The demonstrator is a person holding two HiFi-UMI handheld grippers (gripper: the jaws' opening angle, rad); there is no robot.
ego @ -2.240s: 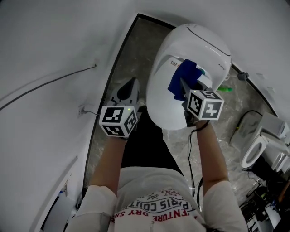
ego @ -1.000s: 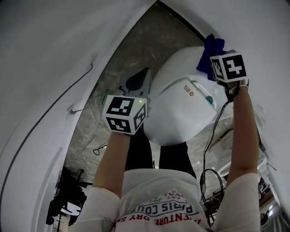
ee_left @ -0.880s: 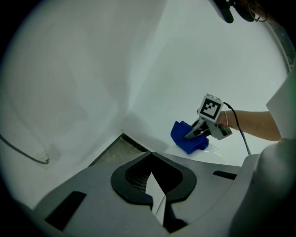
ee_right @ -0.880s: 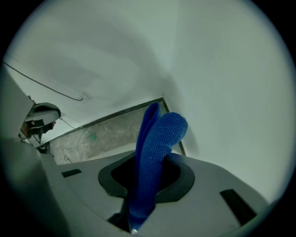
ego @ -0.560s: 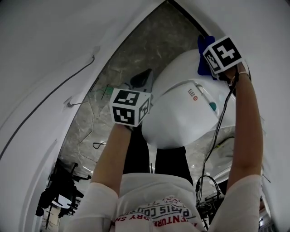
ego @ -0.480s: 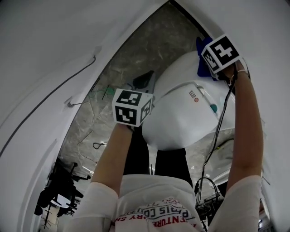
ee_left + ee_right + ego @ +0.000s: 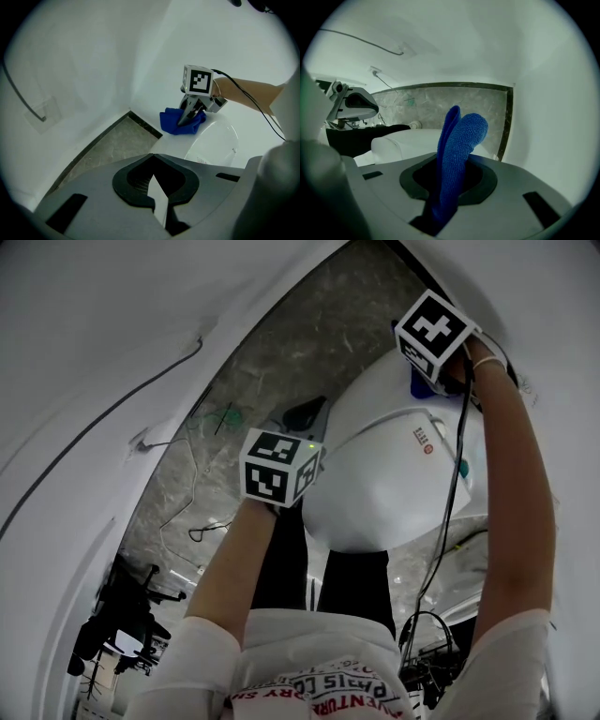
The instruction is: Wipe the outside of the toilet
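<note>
My right gripper (image 7: 429, 367) is clamped on the blue cloth (image 7: 458, 140). The jaws are closed around its folded middle and the rest sticks up out of them. It presses the cloth onto the far top end of the white toilet (image 7: 384, 484), close to the wall corner. In the left gripper view the cloth sits bunched on that rear surface, under the right jaws. My left gripper (image 7: 157, 194) has its jaws together with nothing between them. It is held in the air just beside the toilet's left side; I can't tell any contact. Grey marbled floor (image 7: 272, 362) lies left of the toilet. A black cable (image 7: 448, 493) runs along my right forearm.
</note>
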